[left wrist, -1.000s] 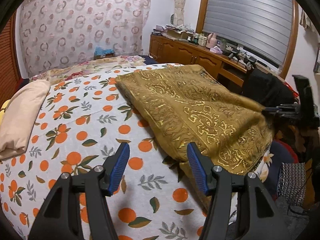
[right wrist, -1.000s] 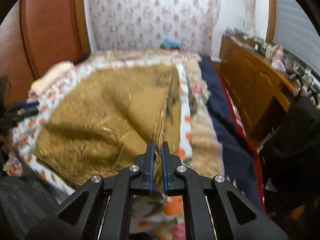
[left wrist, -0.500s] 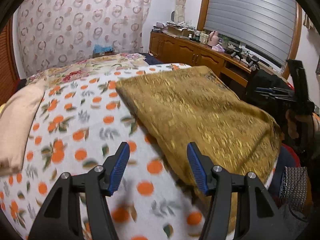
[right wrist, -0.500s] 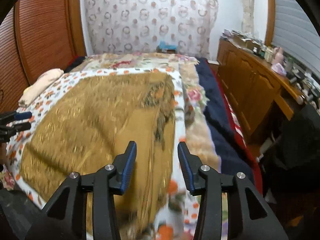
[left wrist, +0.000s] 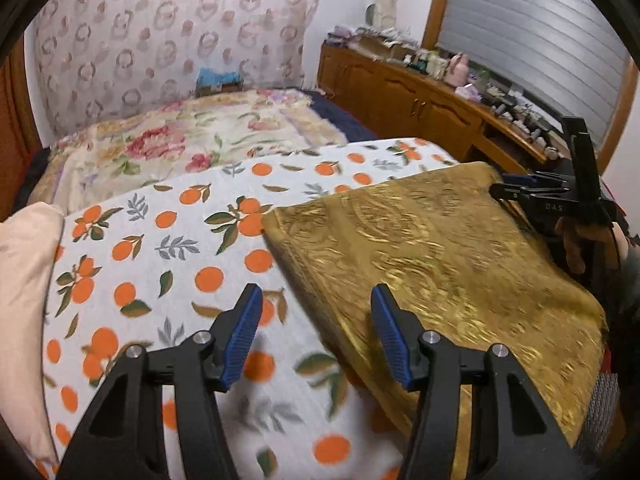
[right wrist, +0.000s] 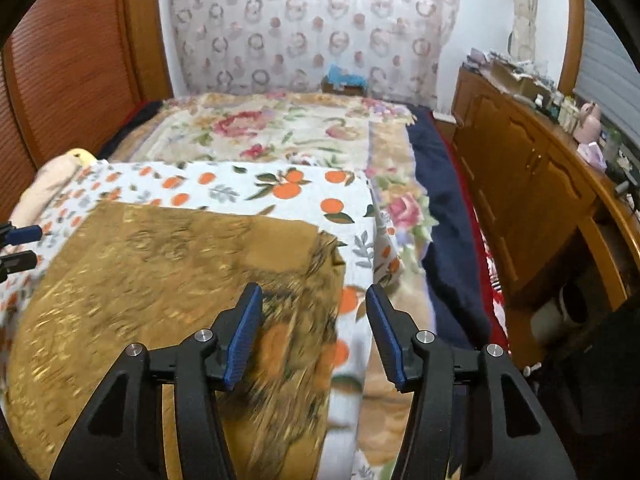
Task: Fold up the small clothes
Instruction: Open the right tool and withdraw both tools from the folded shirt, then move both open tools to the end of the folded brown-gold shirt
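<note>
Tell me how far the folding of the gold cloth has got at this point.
Done: the gold cloth lies doubled over on the orange-print sheet, edges roughly lined up. In hand: nothing; the right gripper has just been opening with nothing between its pads, and the left gripper is open over the cloth's left edge. Left: probably another fold, since the cloth is still a broad panel.

Under my fingers (left wrist: 240,334) with blue ribbed pads I see a gold brocade cloth (left wrist: 440,256) on a white sheet (left wrist: 168,248) printed with oranges; beyond them, a cream floral blanket (right wrist: 280,128) and navy bedding (right wrist: 448,232).
</note>
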